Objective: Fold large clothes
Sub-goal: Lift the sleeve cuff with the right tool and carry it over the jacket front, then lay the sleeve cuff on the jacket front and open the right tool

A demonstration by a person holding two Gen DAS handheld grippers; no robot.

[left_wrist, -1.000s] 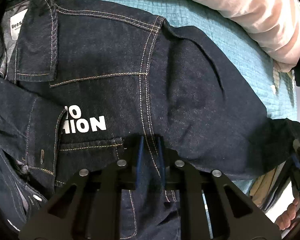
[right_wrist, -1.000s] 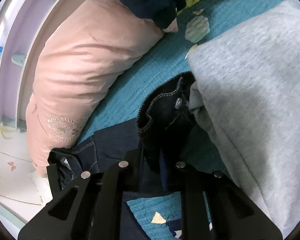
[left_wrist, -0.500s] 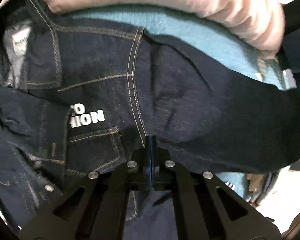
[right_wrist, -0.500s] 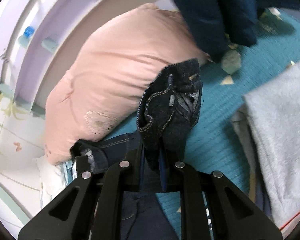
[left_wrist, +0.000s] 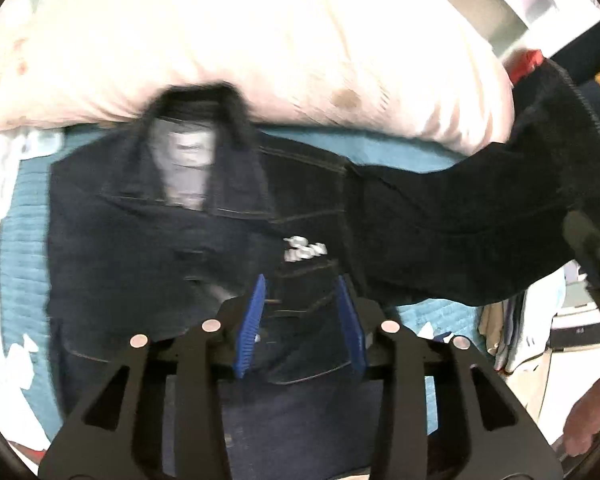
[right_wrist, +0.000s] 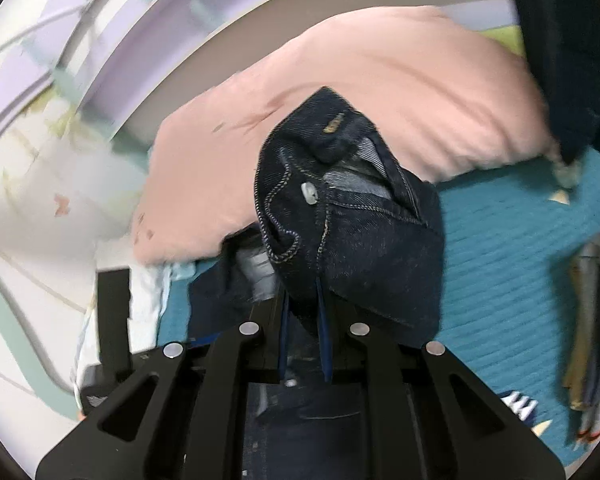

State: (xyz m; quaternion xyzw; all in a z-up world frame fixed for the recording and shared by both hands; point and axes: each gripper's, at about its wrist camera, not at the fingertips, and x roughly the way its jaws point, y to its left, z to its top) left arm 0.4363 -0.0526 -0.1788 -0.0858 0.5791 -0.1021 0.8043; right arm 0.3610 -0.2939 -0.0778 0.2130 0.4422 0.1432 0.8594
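Denim jacket (left_wrist: 180, 240) spread on teal bed cover (left_wrist: 20, 272), one sleeve lifted.
Left tool (left_wrist: 300, 320) hangs above the jacket chest, jaws just opened, released, nothing between its blue pads. Right tool (right_wrist: 304, 340) clenched on the sleeve cuff (right_wrist: 340, 220), raised off the jacket. Pink pillow (left_wrist: 260, 40) touches the jacket collar, far side.

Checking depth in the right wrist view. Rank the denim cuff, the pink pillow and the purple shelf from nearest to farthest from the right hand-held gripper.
1. Denim cuff: clamped in the right hand-held gripper, centre.
2. Pink pillow: behind the cuff, on the teal bedspread.
3. Purple shelf: beyond the pillow, upper left.
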